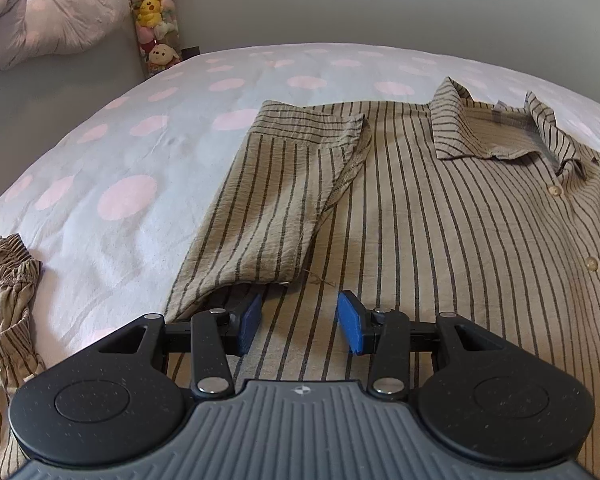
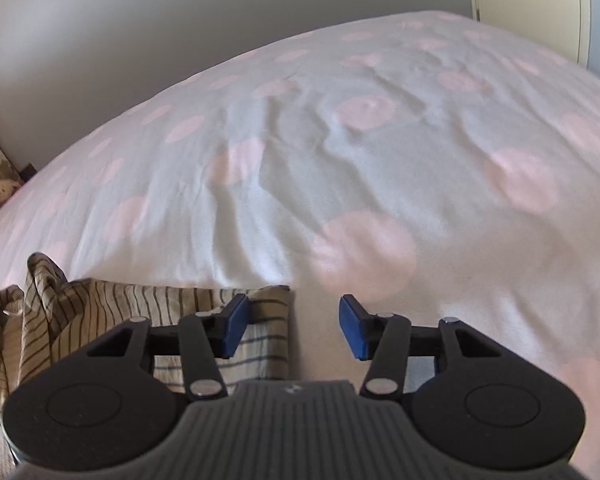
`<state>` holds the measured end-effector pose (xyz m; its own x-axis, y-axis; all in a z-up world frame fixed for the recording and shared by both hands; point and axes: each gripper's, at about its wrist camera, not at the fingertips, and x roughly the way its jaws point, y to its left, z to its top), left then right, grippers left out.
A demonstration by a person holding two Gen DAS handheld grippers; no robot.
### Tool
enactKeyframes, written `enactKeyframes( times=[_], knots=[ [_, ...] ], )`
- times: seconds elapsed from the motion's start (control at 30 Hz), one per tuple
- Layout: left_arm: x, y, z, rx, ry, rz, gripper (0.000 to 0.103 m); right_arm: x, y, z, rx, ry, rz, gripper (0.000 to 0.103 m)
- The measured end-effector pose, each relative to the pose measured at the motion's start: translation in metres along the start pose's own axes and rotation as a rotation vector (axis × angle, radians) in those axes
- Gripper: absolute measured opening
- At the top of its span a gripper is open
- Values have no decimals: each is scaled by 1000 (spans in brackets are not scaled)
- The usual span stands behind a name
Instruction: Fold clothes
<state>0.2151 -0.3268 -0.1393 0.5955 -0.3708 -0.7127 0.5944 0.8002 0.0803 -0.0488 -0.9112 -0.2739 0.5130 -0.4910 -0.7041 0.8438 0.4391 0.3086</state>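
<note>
Both grippers stand released: the left gripper over the striped shirt, the right gripper past its edge, above bare bedspread.

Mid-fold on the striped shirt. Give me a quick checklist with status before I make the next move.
1. Left gripper empty, jaws apart over the striped shirt: ok.
2. Right gripper empty, jaws apart: ok.
3. Near sleeve folded in onto the shirt body: ok.
4. Far sleeve folded in: cannot tell; only a bunched striped edge shows in the right wrist view.
5. Collar flat: not ok, it stands rumpled.
6. Striped shorts lie clear of the shirt: ok.
</note>
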Motion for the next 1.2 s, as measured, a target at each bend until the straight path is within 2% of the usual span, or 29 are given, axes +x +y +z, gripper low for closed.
enactKeyframes(
  times=[0.03, 0.07, 0.1, 0.17, 0.3, 0.43, 0.5, 0.57, 0.63, 0.77, 0.9, 0.97, 1.03, 1.2],
  knots=[
    [1, -1, 0, 6, -1, 2, 41, 4, 0, -1, -2, -3, 23, 39],
    [1, -2, -1, 12, -3, 3, 41, 5, 1, -1, -24, -1, 49, 18],
    [1, -4, -1, 18, -5, 5, 41, 5, 4, -1, -64, 0, 56, 8],
    [1, -5, -1, 27, -9, 6, 41, 3, 8, 2, -106, -38, 21, 4],
    [-2, -6, -3, 43, -16, 5, 41, 2, 6, 14, -121, -96, -26, 3],
    [-1, -8, -2, 57, -21, 7, 41, 15, 9, 12, -161, -58, -61, 4],
    [0, -9, -2, 61, -24, 7, 41, 15, 6, 11, -155, -44, -80, 11],
    [1, -9, -2, 66, -29, 6, 41, 8, 3, 12, -151, -52, -87, 32],
    [1, -9, -1, 66, -32, 4, 41, -5, 3, 13, -186, -54, -103, 32],
    [-4, -9, 3, 60, -45, -2, 41, -45, 2, -1, -190, -29, -65, 32],
    [-18, -10, 8, 70, -65, -18, 41, -88, 7, -42, -217, 32, -35, 29],
    [-25, -10, 9, 74, -71, -33, 41, -110, 5, -70, -211, 76, -30, 21],
    [-32, -11, 10, 81, -78, -43, 41, -132, 0, -99, -187, 115, -28, 21],
    [-50, -11, 2, 90, -37, -58, 41, -187, -13, -160, -150, 178, -31, 21]
  ],
)
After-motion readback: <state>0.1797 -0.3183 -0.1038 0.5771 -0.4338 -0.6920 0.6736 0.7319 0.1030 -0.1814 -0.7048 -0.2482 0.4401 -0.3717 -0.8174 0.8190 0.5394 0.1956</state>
